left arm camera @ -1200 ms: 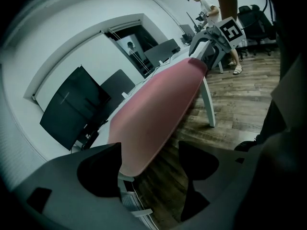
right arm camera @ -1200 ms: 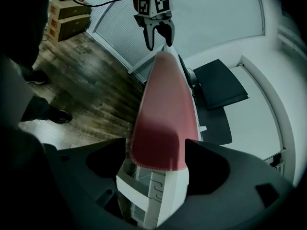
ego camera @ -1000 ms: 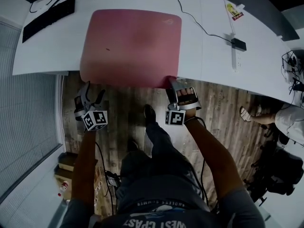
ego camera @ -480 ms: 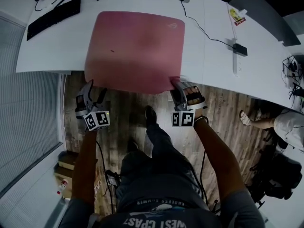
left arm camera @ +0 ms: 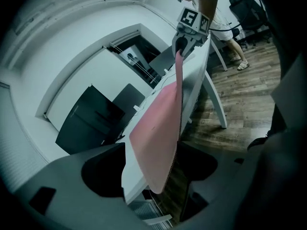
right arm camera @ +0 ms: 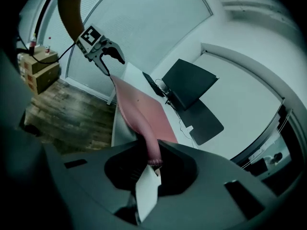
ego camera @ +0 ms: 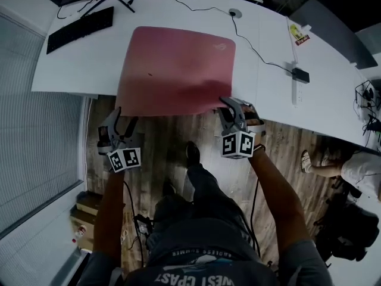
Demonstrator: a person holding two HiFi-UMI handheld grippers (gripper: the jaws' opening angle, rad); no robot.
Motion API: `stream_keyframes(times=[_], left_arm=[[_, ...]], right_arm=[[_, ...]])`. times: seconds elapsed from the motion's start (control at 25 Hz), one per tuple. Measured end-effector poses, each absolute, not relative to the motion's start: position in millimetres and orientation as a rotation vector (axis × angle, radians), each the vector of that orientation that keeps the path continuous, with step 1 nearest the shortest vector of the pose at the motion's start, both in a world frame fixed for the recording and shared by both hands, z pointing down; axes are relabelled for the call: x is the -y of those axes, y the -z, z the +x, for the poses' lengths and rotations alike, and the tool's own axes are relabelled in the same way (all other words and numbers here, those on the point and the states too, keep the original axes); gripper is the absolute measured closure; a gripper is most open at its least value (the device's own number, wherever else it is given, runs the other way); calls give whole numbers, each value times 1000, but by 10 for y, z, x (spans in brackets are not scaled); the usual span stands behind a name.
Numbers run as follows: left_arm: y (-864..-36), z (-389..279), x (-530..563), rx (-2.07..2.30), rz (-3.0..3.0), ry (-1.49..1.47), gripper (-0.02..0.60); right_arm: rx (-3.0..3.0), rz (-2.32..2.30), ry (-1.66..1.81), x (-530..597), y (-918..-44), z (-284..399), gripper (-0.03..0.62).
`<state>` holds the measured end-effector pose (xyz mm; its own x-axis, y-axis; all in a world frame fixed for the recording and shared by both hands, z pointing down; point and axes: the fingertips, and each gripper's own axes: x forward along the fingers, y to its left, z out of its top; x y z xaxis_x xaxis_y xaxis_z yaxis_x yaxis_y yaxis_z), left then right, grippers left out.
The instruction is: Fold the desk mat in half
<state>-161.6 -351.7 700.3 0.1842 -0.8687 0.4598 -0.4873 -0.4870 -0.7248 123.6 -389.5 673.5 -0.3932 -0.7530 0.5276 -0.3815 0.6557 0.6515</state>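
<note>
Pink desk mat (ego camera: 178, 64), matt and soft, limp like cloth from the right tongs (ego camera: 229, 107), whose matt grey plastic jaws have just closed on it; beyond, smooth white worktop (ego camera: 83, 70); below, grained wood floor (ego camera: 166, 136).

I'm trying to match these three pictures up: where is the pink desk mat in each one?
Head view: the desk mat lies in the upper middle.
Left gripper view: the desk mat is a slanted pink strip through the centre.
Right gripper view: the desk mat runs from upper left to bottom centre.
Shared landmark: the white desk beneath it.
</note>
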Motion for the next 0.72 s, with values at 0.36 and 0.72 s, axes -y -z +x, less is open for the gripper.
stream_keyframes(times=[0.36, 0.72], left_arm=[[-6330, -1627, 3860, -1379, -1978, 1129, 258], [-5992, -1675, 4173, -1419, -1937, 1117, 284]], right_arm=[[2104, 955, 269, 4432, -6541, 1309, 537], [2096, 991, 93, 4953, -6575, 1386, 537]])
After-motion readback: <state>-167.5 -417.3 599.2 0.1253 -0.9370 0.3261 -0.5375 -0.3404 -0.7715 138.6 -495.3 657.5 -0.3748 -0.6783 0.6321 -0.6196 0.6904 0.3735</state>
